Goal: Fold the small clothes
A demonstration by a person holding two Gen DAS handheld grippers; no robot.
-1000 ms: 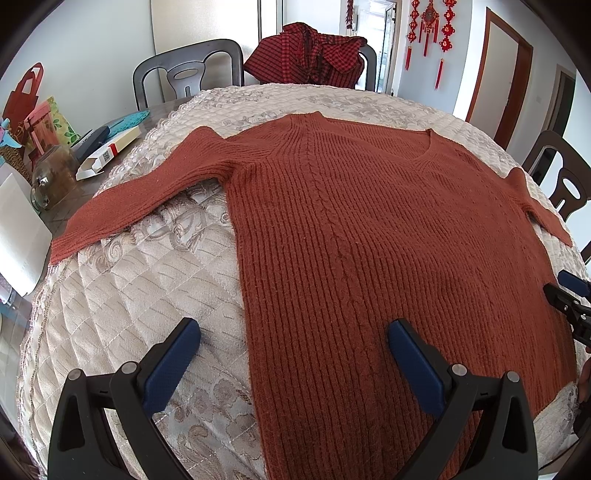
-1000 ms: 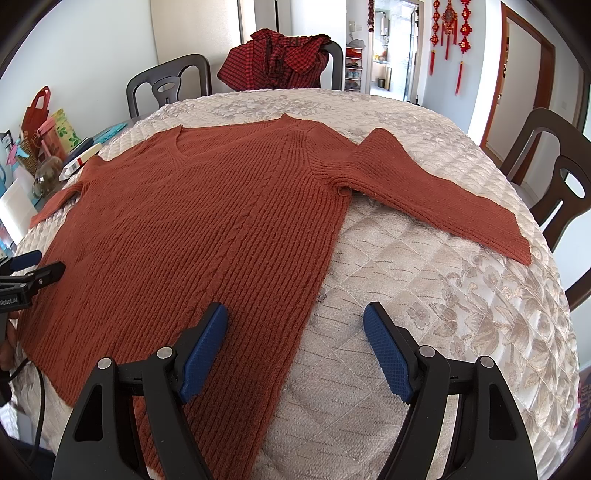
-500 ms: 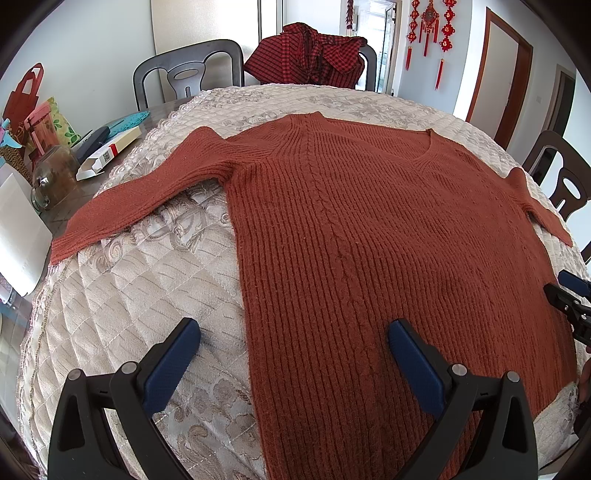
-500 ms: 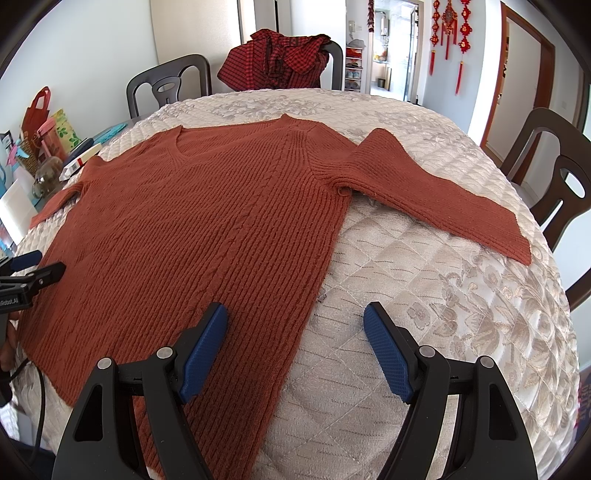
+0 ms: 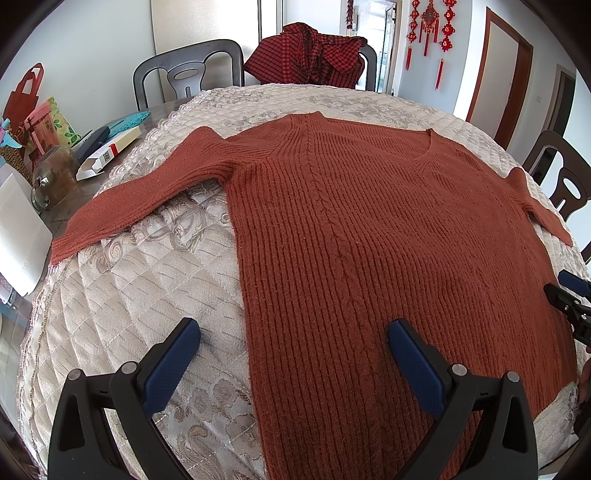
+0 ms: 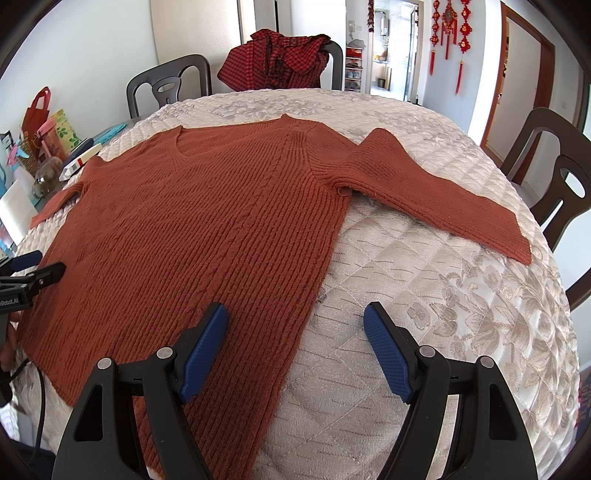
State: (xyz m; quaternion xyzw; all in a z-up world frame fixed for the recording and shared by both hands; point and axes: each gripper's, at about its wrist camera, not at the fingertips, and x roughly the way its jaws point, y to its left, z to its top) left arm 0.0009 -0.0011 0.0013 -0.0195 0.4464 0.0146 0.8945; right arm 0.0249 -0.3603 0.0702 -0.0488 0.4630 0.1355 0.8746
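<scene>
rust-red knit sweater (image 5: 369, 229) lies flat, front up, sleeves spread, on the quilted cream cover (image 5: 140, 288) of the round tabletop. left tongs (image 5: 293, 350) spread wide, hovering over the sweater's left side edge near the hem, holding nothing. right tongs (image 6: 295, 332) spread wide too, straddling the sweater's right side edge, empty. partial label "robot.ai" readable on the left tongs' body in the right wrist view. red plaid garment (image 6: 280, 59) draped on a far chair (image 6: 334, 62).

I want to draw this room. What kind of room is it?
Probably a home dining room: dining chairs around a round table under a quilted cloth, and red hanging ornaments by the doorway.
</scene>
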